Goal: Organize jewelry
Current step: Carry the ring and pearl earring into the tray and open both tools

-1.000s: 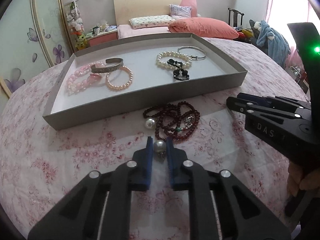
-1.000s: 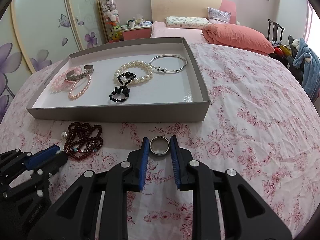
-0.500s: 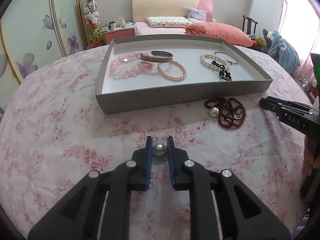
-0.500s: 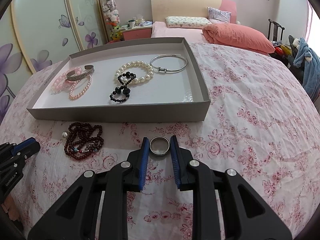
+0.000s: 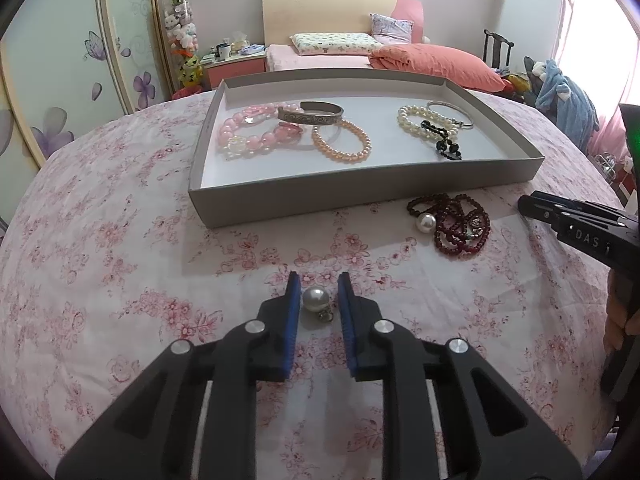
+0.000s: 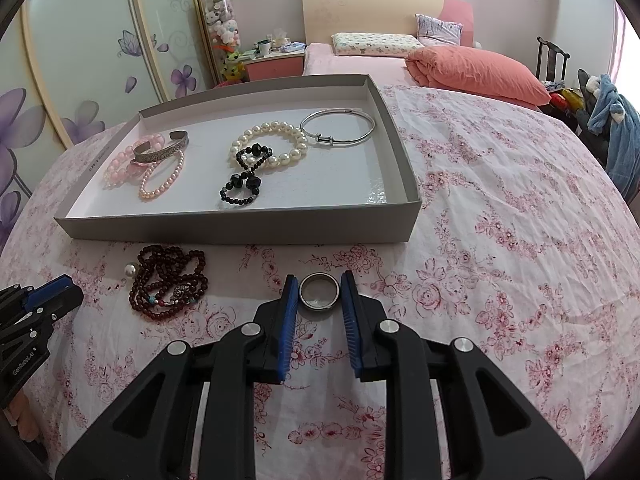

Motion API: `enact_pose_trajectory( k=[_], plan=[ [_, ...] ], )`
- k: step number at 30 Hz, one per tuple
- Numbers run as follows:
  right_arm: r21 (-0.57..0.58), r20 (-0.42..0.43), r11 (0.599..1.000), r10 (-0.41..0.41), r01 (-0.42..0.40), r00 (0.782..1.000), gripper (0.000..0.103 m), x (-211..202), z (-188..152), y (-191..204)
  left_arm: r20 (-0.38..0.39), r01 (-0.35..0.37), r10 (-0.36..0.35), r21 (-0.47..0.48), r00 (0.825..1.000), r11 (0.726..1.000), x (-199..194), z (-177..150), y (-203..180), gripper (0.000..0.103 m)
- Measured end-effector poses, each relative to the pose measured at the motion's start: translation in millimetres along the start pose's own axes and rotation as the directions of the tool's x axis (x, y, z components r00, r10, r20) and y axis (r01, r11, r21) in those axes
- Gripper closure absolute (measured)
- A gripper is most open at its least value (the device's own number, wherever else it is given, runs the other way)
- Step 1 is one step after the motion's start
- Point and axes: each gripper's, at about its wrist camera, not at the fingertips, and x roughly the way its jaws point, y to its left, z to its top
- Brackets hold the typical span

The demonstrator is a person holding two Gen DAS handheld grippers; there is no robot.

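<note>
On the floral cloth, a pearl earring [image 5: 316,299] lies between the blue pads of my left gripper [image 5: 319,280]. The pads stand slightly apart from it, with a gap showing on the pearl's right side. My right gripper [image 6: 319,279] is shut on a silver ring [image 6: 319,297], both pads against its rim. Behind them stands the grey tray [image 5: 360,200] [image 6: 240,232], which holds several bracelets. In front of the tray a dark red bead necklace [image 5: 460,224] [image 6: 168,284] lies beside a second pearl earring [image 5: 426,223] [image 6: 130,269].
The tray holds pink beads [image 5: 256,132], a silver cuff [image 5: 312,114], a white pearl bracelet [image 6: 272,144], black beads [image 6: 244,180] and a thin bangle [image 6: 338,128]. Each gripper shows at the edge of the other's view. A bed and a wardrobe stand behind.
My left gripper carried the pearl earring to the left, away from the red beads, then stopped, and its pads spread a little off the pearl. The right gripper and ring have not moved.
</note>
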Motion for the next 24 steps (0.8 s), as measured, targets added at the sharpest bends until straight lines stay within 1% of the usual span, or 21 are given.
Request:
enact_pose_trajectory(
  k=[1,3,6,8,10,13,14,18,21,24],
  plan=[
    [0.0,0.0,1.0,-0.001,0.001,1.0,0.08,0.1,0.0,0.1,0.0,-0.005,0.005,-0.006,1.0,1.0,0.2,0.2,0.7,0.089],
    [0.0,0.0,1.0,0.0,0.0,1.0,0.08,-0.1,0.0,-0.3,0.001,0.0,0.0,-0.014,1.0,1.0,0.5,0.4,2.6,0.089],
    [-0.004,0.0,1.0,-0.006,0.006,1.0,0.08,-1.6,-1.5,1.3,0.002,-0.014,0.014,-0.016,1.0,1.0,0.4,0.2,3.2,0.089],
    [-0.01,-0.003,1.0,0.004,-0.004,1.0,0.08,-4.2,-4.4,4.5,0.002,-0.026,0.026,-0.028,1.0,0.999,0.1,0.2,5.6,0.089],
    [-0.009,-0.013,0.999,0.045,-0.046,0.999,0.08,-8.7,-9.5,9.9,0.0,-0.027,0.028,-0.043,1.0,0.999,-0.7,-0.1,8.9,0.089],
    [0.028,-0.029,0.99,0.139,-0.138,0.99,0.081,-13.1,-13.3,14.1,0.008,-0.026,0.027,-0.064,1.0,0.998,-5.6,-0.6,12.7,0.089],
    [0.036,-0.019,0.987,0.157,-0.156,0.987,0.081,-16.0,-13.8,16.0,0.017,-0.025,0.026,-0.071,1.0,0.997,-9.4,-0.8,13.9,0.089],
    [0.019,0.054,0.987,0.16,-0.161,0.986,0.081,-34.1,-11.3,24.6,0.06,-0.023,0.029,-0.087,0.998,0.996,-24.1,-0.6,16.7,0.089],
    [-0.008,0.133,0.991,0.137,-0.137,0.982,0.081,-53.5,-8.2,33.0,0.11,-0.028,0.039,-0.098,0.993,0.995,-38.8,0.9,17.5,0.089],
    [-0.031,0.221,0.994,0.111,-0.107,0.969,0.081,-72.2,-4.9,38.6,0.17,-0.035,0.053,-0.102,0.984,0.994,-56.2,4.4,15.1,0.089]
  ],
)
